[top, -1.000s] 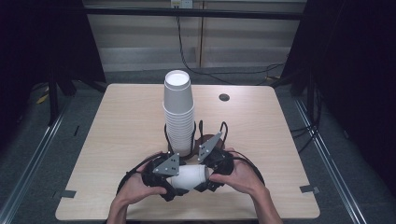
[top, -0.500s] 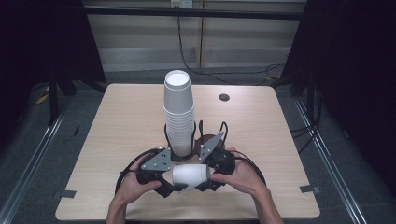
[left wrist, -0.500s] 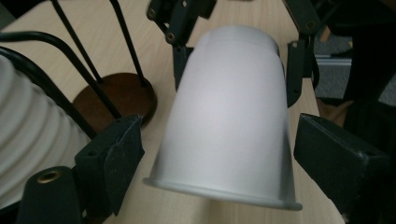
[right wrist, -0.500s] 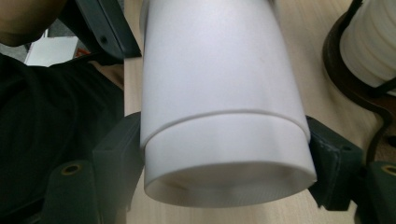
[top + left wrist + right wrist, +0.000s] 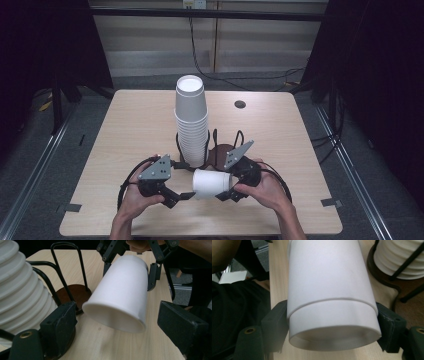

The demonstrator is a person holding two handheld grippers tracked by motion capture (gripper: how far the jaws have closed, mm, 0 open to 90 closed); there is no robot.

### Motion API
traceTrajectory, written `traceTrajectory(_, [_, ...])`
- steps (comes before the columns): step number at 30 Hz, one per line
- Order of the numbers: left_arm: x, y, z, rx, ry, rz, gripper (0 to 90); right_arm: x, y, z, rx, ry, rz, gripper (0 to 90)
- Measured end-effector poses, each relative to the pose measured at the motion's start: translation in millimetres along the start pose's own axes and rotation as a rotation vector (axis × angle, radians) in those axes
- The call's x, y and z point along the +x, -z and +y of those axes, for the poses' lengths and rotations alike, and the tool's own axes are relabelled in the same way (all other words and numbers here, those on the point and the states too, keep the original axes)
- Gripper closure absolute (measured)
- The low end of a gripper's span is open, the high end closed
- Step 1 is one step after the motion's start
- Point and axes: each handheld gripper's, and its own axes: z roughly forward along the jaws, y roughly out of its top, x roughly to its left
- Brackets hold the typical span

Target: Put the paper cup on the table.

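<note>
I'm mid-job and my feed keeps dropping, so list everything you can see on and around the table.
table: 1, light wood, centre of the high view
cup stack: 1, white, upside down in a wire holder at mid-table
wire holders: 2, black with brown bases, side by side; the right one empty
loose cup: 1, white, on its side at the near edge
small disc: 1, dark, far right of the table
tape marks: 2, grey, near corners
right gripper: black, shut on the loose cup
left gripper: black, jaws apart, at the cup's open end
hands: 2, one on each gripper
</note>
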Motion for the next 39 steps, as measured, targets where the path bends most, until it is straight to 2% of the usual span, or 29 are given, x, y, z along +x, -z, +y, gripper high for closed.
traceTrajectory(1, [0.0,0.0,0.0,0.0,0.0,0.0,15.7,0.0,0.0,0.0,0.0,0.0,0.0,24.0])
traceTrajectory(2, [0.4,2.9,-5.3,-0.032,0.017,0.009,15.6,-1.2,2.0,-2.5,-0.015,-0.013,-0.004,24.0])
traceTrajectory(3, [0.4,2.9,-5.3,-0.032,0.017,0.009,15.6,-1.2,2.0,-2.5,-0.015,-0.013,-0.004,24.0])
traceTrajectory(6, [-0.2,4.6,-8.7,-0.055,0.044,0.02,15.6,-3.1,4.7,-7.8,-0.08,-0.039,-0.006,23.9])
traceTrajectory(9, [-0.9,7.1,-11.2,-0.068,0.046,0.034,15.6,-3.5,4.4,-11.8,-0.115,-0.055,-0.01,23.9])
traceTrajectory(16, [-3.8,10.7,-16.9,-0.114,0.071,0.055,15.5,-3.5,2.3,-14.8,-0.171,-0.056,-0.005,23.9])
traceTrajectory(19, [-3.7,11.2,-18.8,-0.127,0.082,0.049,15.6,-3.1,1.1,-15.7,-0.187,-0.057,-0.005,23.9])
traceTrajectory(20, [-4.1,11.5,-21.0,-0.14,0.089,0.065,15.5,-2.2,0.3,-16.9,-0.205,-0.058,-0.012,23.9])
traceTrajectory(21, [-4.1,11.5,-21.0,-0.14,0.089,0.065,15.6,-2.2,0.3,-16.9,-0.205,-0.058,-0.012,23.9])
traceTrajectory(24, [-3.8,12.1,-24.5,-0.147,0.098,0.074,15.5,-2.1,-1.3,-21.9,-0.249,-0.068,0.0,23.9])
traceTrajectory(32, [-5.2,10.1,-26.4,-0.149,0.1,0.077,15.5,-1.3,-5.9,-23.3,-0.28,-0.062,-0.003,23.9])
traceTrajectory(39, [-7.5,10.5,-25.9,-0.176,0.102,0.07,15.5,0.5,-9.4,-24.0,-0.316,-0.061,0.01,23.8])
